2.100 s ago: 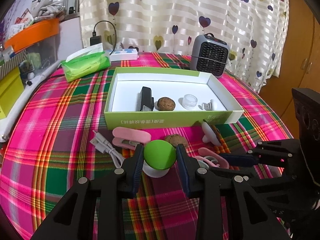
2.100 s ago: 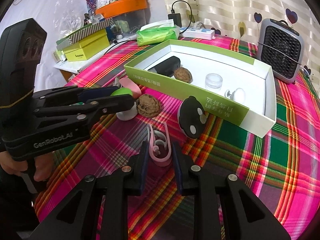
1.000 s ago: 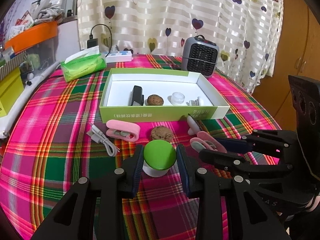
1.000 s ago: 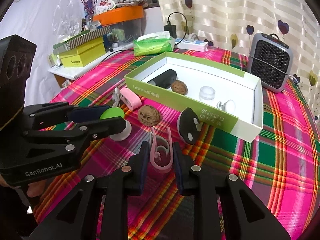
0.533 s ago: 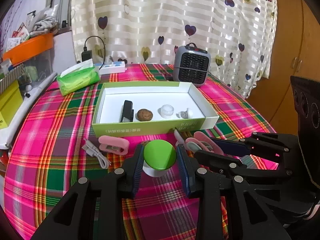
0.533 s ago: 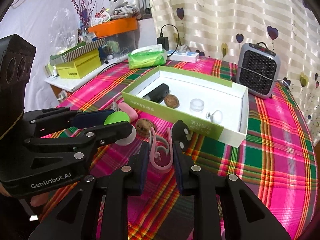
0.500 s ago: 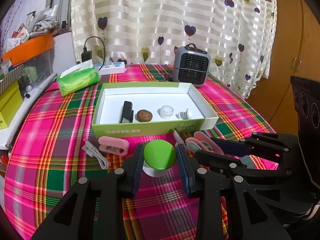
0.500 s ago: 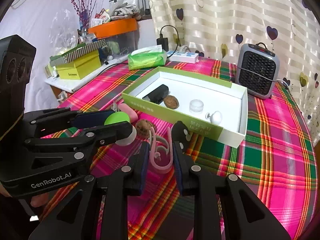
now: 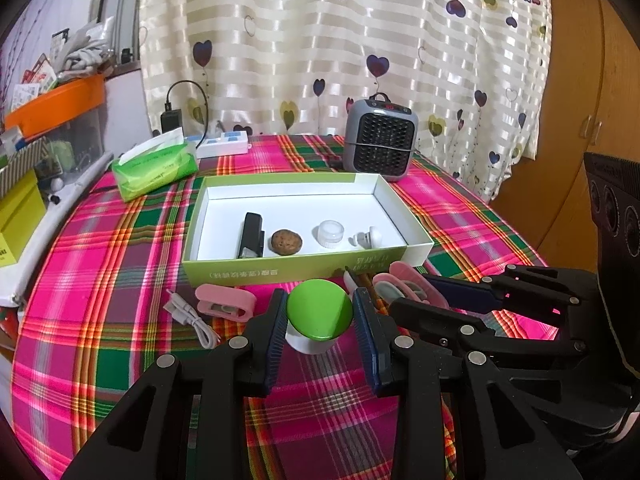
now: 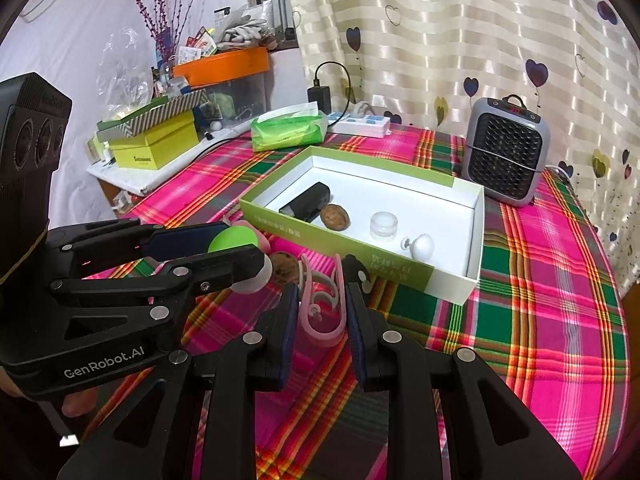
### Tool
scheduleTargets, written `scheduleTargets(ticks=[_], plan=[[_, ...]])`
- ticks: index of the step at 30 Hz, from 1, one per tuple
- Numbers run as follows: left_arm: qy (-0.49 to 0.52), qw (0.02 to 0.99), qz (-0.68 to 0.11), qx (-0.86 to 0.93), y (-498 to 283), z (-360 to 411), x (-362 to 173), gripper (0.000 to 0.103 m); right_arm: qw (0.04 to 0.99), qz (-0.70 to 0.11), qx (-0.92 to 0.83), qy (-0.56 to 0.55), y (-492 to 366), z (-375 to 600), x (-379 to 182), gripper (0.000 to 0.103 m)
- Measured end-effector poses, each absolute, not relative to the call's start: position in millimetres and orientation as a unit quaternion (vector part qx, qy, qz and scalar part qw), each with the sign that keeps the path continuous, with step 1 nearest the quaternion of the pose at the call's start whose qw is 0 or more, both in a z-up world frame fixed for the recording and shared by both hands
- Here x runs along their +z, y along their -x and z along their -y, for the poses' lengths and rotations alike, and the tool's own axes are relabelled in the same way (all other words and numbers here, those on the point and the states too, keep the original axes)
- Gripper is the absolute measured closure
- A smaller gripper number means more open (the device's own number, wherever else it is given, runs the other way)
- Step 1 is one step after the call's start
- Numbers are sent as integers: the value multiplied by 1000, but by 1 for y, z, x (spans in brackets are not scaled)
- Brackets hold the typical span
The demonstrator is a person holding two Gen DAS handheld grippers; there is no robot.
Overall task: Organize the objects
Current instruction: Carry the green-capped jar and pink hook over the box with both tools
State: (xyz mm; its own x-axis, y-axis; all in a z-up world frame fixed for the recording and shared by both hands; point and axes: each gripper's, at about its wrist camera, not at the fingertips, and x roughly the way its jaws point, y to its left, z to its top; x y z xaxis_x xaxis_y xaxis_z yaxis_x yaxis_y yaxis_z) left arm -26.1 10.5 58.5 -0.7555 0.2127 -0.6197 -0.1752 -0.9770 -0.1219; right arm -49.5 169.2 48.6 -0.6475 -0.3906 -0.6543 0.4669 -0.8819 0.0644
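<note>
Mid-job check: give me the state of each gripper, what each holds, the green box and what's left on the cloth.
left gripper: shut on green-lidded jar, lifted.
right gripper: shut on pink clip, lifted.
green box: open, holding black case, walnut, clear cap, white knob.
pink case: on cloth, outside box.
white cable: on cloth, loose.

Left gripper and right gripper side by side — both clamped, angled downward.
</note>
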Motion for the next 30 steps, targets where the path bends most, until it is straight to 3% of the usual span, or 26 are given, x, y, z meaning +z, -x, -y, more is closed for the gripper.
scheduleTargets(ticks=[30], plan=[[334,102,14,937,52,-13,67,73,226,-59,-910,-341,72,-172,57,78]])
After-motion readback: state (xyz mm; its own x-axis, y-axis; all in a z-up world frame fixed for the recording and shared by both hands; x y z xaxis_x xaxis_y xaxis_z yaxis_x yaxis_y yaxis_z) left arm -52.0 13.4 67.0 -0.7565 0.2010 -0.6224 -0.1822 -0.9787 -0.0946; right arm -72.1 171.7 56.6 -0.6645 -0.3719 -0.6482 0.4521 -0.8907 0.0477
